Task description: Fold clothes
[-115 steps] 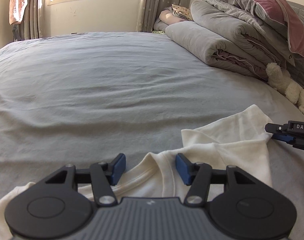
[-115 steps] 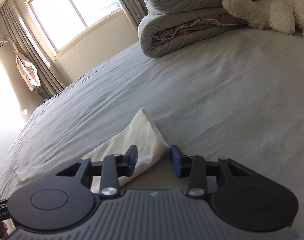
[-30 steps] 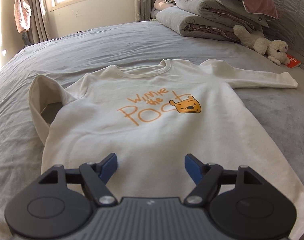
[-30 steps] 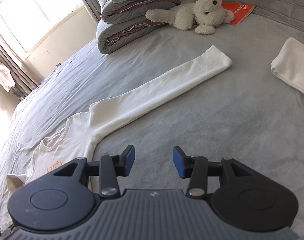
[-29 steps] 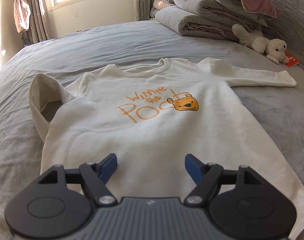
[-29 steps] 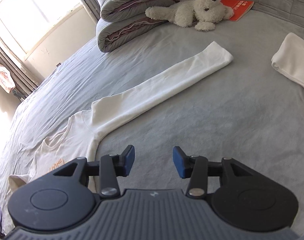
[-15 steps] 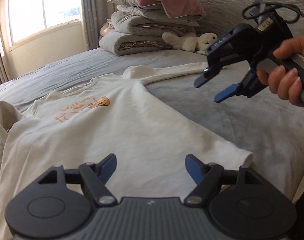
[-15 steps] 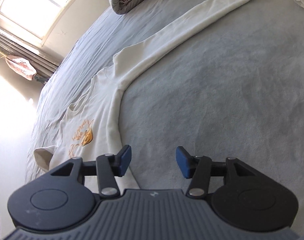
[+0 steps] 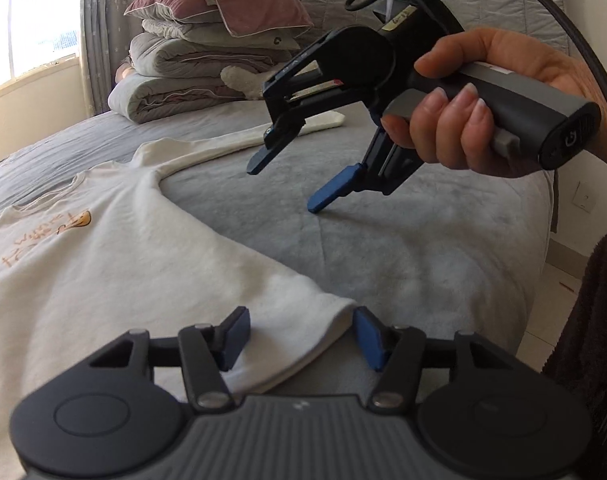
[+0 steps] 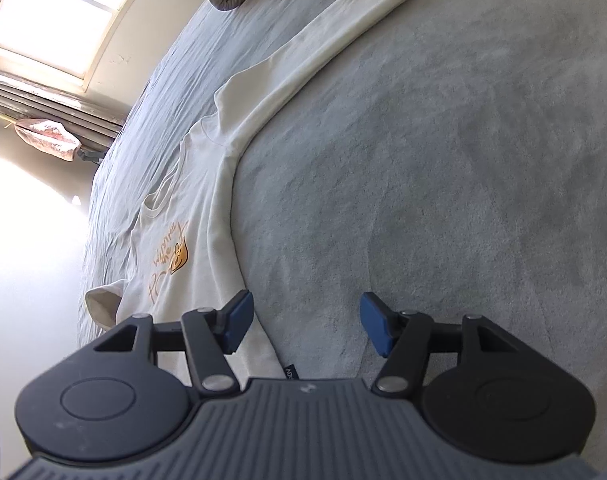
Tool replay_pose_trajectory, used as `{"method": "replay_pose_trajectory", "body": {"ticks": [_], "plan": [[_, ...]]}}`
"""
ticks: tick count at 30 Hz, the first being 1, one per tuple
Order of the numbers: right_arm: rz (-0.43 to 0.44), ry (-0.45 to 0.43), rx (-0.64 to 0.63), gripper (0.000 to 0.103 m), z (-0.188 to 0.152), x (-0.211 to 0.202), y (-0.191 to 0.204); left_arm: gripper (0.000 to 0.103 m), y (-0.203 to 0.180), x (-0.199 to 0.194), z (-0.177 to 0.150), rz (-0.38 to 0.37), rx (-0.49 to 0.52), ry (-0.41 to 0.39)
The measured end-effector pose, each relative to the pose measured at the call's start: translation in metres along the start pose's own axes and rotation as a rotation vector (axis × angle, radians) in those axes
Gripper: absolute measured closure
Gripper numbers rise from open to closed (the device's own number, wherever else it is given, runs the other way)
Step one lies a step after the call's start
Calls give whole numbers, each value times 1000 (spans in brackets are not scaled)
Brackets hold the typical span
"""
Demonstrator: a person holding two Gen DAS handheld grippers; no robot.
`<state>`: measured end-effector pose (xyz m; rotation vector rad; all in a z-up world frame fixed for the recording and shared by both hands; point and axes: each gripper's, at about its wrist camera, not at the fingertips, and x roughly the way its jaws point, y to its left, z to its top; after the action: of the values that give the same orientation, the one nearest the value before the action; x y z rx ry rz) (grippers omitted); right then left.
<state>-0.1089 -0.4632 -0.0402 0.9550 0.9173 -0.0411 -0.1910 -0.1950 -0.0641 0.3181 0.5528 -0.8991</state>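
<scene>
Left gripper (image 9: 299, 338) was closing around the hem corner of the cream long-sleeved cotton shirt (image 9: 115, 264) on the grey bed (image 9: 423, 240), pads not yet clamped. Further out, the right gripper (image 9: 283, 186) hung released, nothing between its fingers. Risk: pinching only one layer, skewing the fold.

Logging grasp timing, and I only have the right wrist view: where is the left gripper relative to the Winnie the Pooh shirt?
Observer: The left gripper straddles the shirt's near hem corner. Its jaws are closing, with the pads not yet pressing the fabric.
Operator: How does the right gripper look from outside?
Observer: A hand holds the right gripper tilted down, open and empty, over the grey bedspread beside the shirt.
Operator: Where does the long sleeve end?
Observer: Its cuff lies on the bedspread, towards the stacked quilts.
</scene>
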Motion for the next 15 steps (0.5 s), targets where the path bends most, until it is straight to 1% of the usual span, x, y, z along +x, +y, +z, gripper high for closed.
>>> {"method": "replay_pose_trajectory", "body": {"ticks": [1,2,3,4,6,7,8,10,12,15], "plan": [[5,6,2,40,0,1,1,48,-1,1,0,2,-3,-2],[10,10,3,40,0,2,1,57,-2,2,0,3,-7,-4],[15,15,4,40,0,4,2,75,-3,2,0,3,-9,-7],[23,22,5,40,0,5,3,84,-1,1,2,13,-16,-17],[43,36,17,40,-1,8,4,93,2,-3,5,41,-37,-43],[59,44,33,40,-1,10,4,93,8,-8,7,51,-67,-69],[73,49,48,40,-1,11,3,99,16,-15,11,60,-106,-101],[124,61,102,40,-1,14,1,99,33,-30,18,75,-189,-168],[178,74,156,40,-1,16,-1,99,49,-47,24,70,-271,-232],[244,95,227,40,-1,24,-1,99,64,-66,33,55,-340,-303]]}}
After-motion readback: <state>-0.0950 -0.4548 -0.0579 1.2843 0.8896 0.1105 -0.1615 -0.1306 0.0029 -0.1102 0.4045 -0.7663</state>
